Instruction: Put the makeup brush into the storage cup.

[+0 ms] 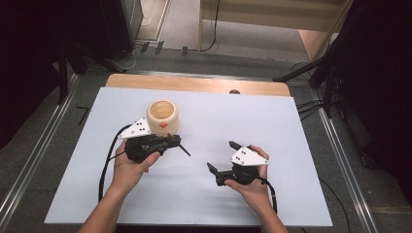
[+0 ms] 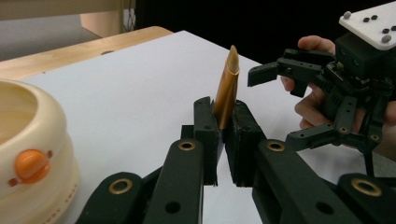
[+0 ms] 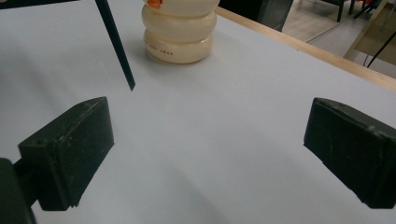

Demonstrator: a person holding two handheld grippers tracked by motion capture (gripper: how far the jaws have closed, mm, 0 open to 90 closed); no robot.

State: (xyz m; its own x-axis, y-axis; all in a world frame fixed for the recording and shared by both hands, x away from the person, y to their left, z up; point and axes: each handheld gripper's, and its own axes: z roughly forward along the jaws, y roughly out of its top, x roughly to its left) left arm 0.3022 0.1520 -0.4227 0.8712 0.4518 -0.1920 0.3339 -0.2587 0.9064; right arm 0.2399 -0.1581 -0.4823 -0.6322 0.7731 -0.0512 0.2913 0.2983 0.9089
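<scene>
Left hand-held gripper, left of centre in the high view, is clamped on a thin amber-and-dark stick, just below the cream pot. Right hand-held gripper, lower centre-right, has wide-apart jaws holding nothing above the white tabletop.

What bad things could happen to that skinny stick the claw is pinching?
The left claw pinches the stick by its very end, so it might tip or slip out. The cream pot stands right beside that claw, so a bump might knock it. The right claw is open and holds nothing, so it cannot catch a falling stick.
</scene>
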